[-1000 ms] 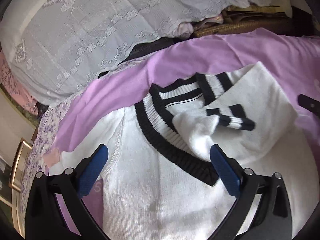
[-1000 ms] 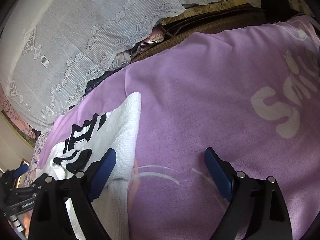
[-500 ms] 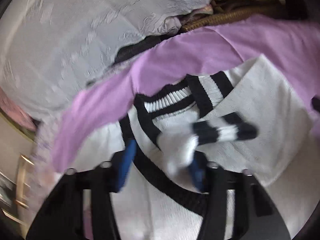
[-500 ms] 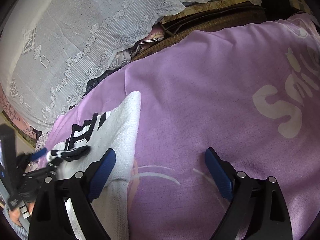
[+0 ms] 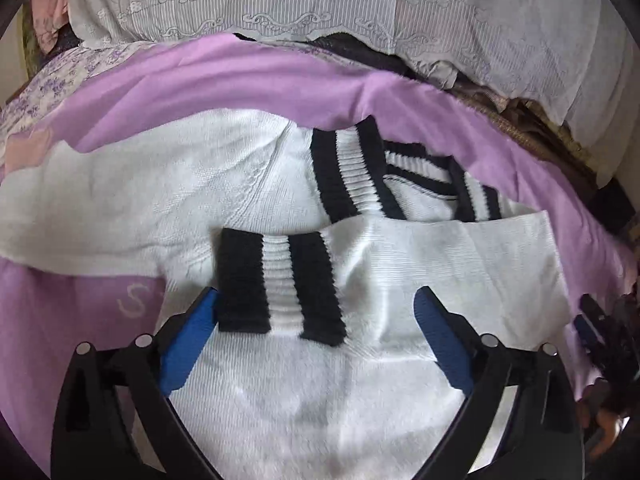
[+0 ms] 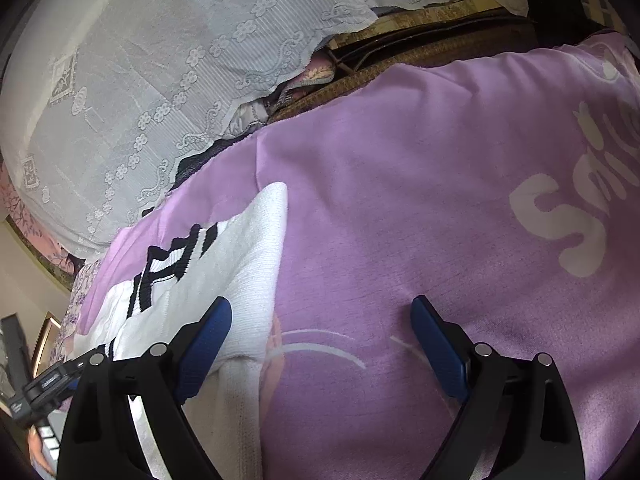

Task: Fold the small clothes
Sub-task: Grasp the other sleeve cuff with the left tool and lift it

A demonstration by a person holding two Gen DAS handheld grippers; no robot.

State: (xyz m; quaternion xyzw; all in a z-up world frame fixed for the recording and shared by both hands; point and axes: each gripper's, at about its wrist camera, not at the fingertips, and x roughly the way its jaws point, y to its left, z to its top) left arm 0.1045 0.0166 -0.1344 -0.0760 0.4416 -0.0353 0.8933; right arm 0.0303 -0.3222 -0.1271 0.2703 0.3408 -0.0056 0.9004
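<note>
A small white knit sweater (image 5: 168, 200) with a black-and-white striped V-neck collar (image 5: 348, 176) lies on a purple blanket (image 5: 240, 80). One sleeve is folded across the chest, its striped cuff (image 5: 280, 284) lying between my left gripper's fingers. My left gripper (image 5: 316, 320) is open just above the sweater and holds nothing. My right gripper (image 6: 320, 328) is open and empty over the blanket (image 6: 400, 200), at the sweater's right edge (image 6: 248, 264); its left finger (image 6: 208, 332) overlaps the white fabric.
A white lace cover (image 5: 320, 4) drapes the back behind the blanket; it also shows in the right wrist view (image 6: 160, 80). Brown woven fabric (image 6: 420, 52) lies at the far edge. The blanket bears white lettering (image 6: 568, 208). The right gripper shows at the left view's right edge (image 5: 600, 320).
My left gripper closed on the folded sleeve, carried its cuff leftward across the chest, and has opened again, leaving it flat. The left view has swung round. The right gripper has stayed still.
</note>
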